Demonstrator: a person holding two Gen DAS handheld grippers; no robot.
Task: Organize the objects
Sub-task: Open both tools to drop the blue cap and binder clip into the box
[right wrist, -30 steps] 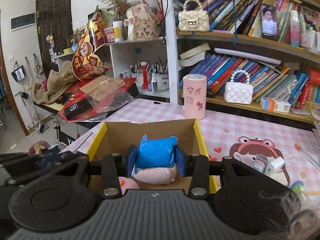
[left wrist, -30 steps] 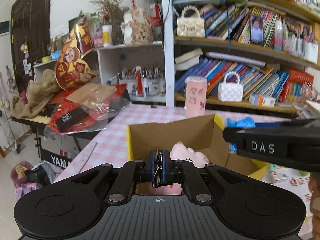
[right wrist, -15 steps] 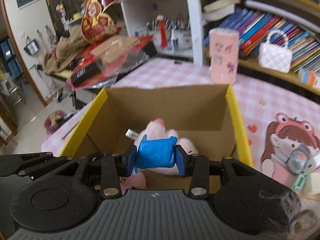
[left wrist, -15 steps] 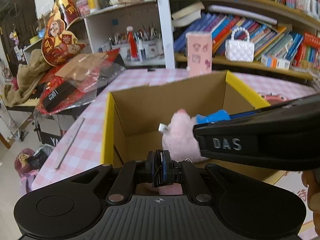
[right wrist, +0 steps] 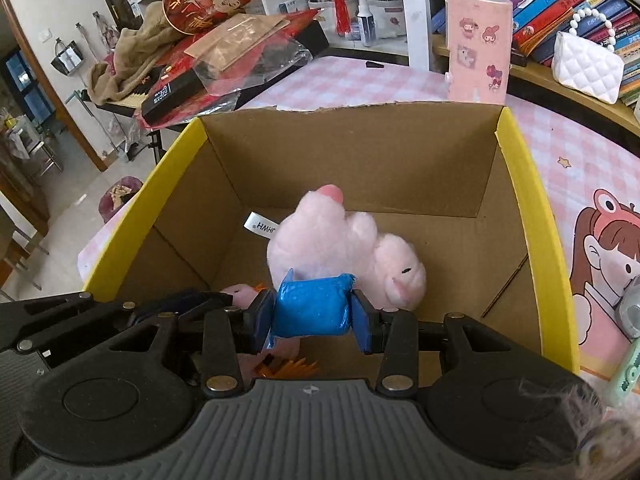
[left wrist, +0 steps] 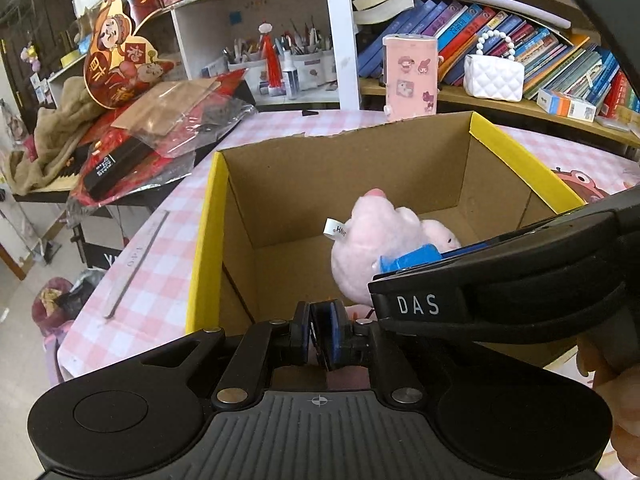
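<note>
The right gripper gripped a blue packet between its pads, above the open cardboard box. A pink plush toy lay in the box just beyond the packet. The left gripper, jaws just cracking apart with nothing visible between them, hung over the box's near edge.

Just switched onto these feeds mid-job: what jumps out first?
The open cardboard box with yellow edges fills the middle of both views, with a fluffy pink plush pig lying inside. Just above the pig, the right gripper clamps a shiny blue packet. The left gripper sits at the box's near edge, jaws barely parted.
</note>
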